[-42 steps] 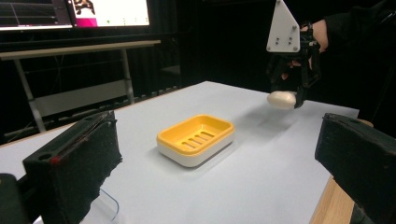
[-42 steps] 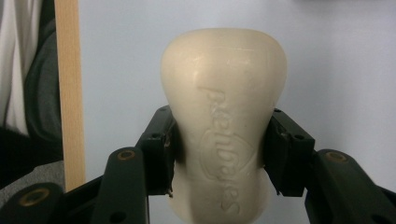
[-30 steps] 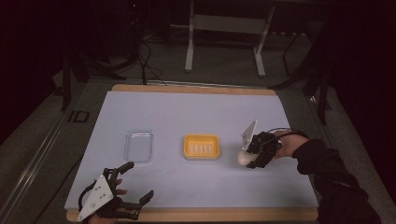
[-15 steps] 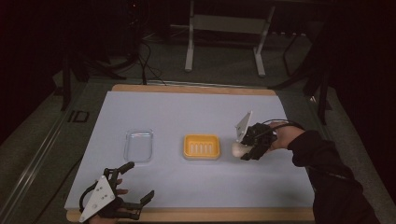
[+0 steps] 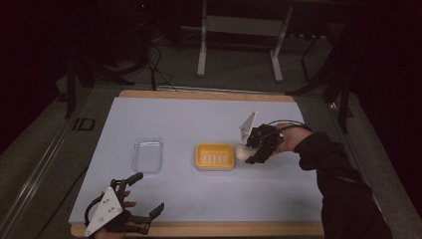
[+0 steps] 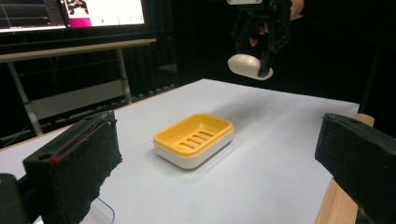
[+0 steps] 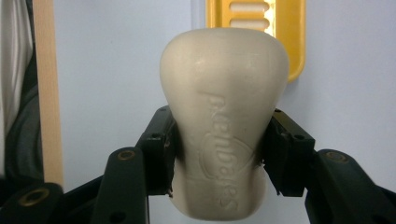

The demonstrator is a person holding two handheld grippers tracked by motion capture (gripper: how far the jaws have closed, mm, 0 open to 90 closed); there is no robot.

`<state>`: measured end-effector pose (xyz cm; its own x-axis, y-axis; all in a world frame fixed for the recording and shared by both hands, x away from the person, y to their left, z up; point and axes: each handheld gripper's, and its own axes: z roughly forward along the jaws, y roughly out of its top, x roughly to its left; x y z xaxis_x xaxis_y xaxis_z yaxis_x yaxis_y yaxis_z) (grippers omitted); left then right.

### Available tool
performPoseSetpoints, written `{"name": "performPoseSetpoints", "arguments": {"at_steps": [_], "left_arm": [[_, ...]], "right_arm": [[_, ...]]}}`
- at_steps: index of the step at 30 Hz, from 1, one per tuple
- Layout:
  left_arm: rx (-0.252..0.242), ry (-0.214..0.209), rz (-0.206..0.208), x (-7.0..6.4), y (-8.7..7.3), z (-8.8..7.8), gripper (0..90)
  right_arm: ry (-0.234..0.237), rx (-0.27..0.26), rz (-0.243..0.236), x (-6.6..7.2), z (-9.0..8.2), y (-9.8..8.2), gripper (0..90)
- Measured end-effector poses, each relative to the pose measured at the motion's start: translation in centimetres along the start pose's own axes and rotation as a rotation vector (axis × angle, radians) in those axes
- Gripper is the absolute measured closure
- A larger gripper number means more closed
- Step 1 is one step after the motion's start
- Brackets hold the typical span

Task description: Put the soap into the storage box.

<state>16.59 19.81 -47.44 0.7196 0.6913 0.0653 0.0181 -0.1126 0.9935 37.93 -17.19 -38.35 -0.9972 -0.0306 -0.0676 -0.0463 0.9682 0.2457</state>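
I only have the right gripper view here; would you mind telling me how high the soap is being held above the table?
Observer: The soap bar hangs well clear of the table, beside the yellow soap dish, not over it.
Operator: Thank you. Is the dish empty?
Observer: Yes, its slotted tray is bare in the left gripper view.
Operator: And what is the left gripper doing?
Observer: The left gripper is open near the table's front edge, holding nothing; a clear tray lies beyond it.

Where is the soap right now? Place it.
The soap is clamped in the right gripper, held above the table just right of the yellow dish, seen from the high view.
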Motion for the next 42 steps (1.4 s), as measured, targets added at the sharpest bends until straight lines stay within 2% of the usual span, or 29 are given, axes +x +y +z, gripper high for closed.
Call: {"name": "performPoseSetpoints", "arguments": {"at_steps": [9,15,18,26,29,38,39,42], "left_arm": [[-0.001,-0.001,-0.001,0.0,0.0,0.0,0.2],[-0.003,-0.006,-0.003,0.0,0.0,-0.1,0.1],[-0.004,-0.007,-0.003,0.0,0.0,-0.1,0.1],[0.001,-0.009,-0.002,0.0,0.0,-0.1,0.1],[0.001,-0.009,-0.001,0.0,0.0,-0.1,0.1],[-0.006,-0.013,-0.003,0.0,0.0,-0.2,0.1],[-0.006,-0.014,-0.004,0.0,0.0,-0.2,0.1],[-0.001,-0.016,-0.002,-0.1,0.0,-0.2,0.1]], "right_arm": [[0.003,-0.063,-0.022,-0.4,0.1,1.8,49.8],[0.007,-0.077,-0.025,-0.7,0.5,2.6,49.8],[0.012,-0.097,-0.060,-0.9,0.9,3.4,49.7],[0.009,-0.126,-0.081,-1.3,1.3,4.3,49.7],[0.003,-0.157,-0.131,-1.5,1.6,4.7,49.7],[0.000,-0.178,-0.134,-2.0,2.4,5.3,49.7],[-0.002,-0.197,-0.155,-2.3,2.9,5.5,49.7],[0.000,-0.211,-0.162,-2.5,3.1,5.6,49.7]]}}
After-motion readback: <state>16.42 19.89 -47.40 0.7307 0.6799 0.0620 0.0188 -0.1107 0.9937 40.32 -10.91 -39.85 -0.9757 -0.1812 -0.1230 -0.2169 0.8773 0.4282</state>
